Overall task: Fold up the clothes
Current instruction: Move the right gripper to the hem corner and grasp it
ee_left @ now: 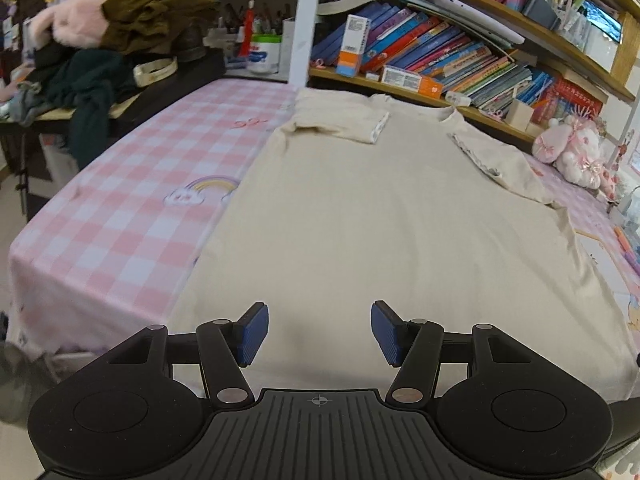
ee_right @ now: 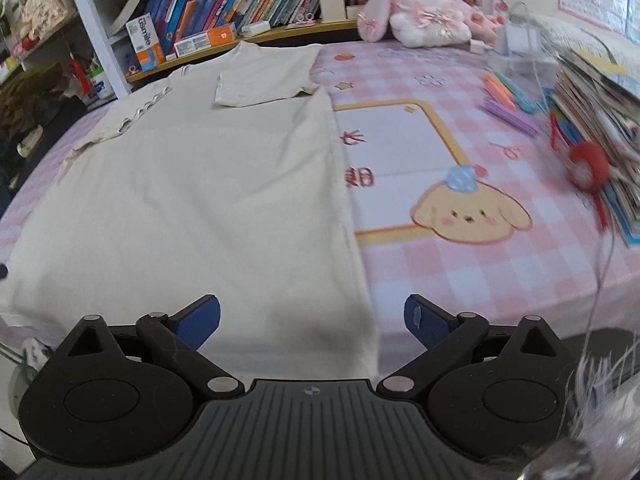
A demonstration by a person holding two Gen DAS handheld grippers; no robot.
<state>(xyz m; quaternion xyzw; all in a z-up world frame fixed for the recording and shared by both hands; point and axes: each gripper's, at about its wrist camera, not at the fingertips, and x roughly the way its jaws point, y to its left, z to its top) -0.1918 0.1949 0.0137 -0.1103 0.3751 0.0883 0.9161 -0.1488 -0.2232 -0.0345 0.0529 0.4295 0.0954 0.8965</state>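
Two hand-held grippers [ee_left: 319,332] [ee_right: 312,320] agape, empty, above cream shirt [ee_left: 360,216] hem.

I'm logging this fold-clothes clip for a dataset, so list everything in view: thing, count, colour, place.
T-shirt: one, cream, spread flat on the table, both sleeves folded inward.
Tablecloth: one, pink-and-white check, cartoon prints, covering the table.
Books: many, mixed colours, on wooden shelves behind the table.
Plush bunny: one, pink and white, at the table's far edge.
Clothes pile: several, brown, dark green, pink, left of the table.
Markers: several, pastel, on the cloth's right side.
Left gripper: open, over the shirt's hem.
Right gripper: open, over the hem's right corner.
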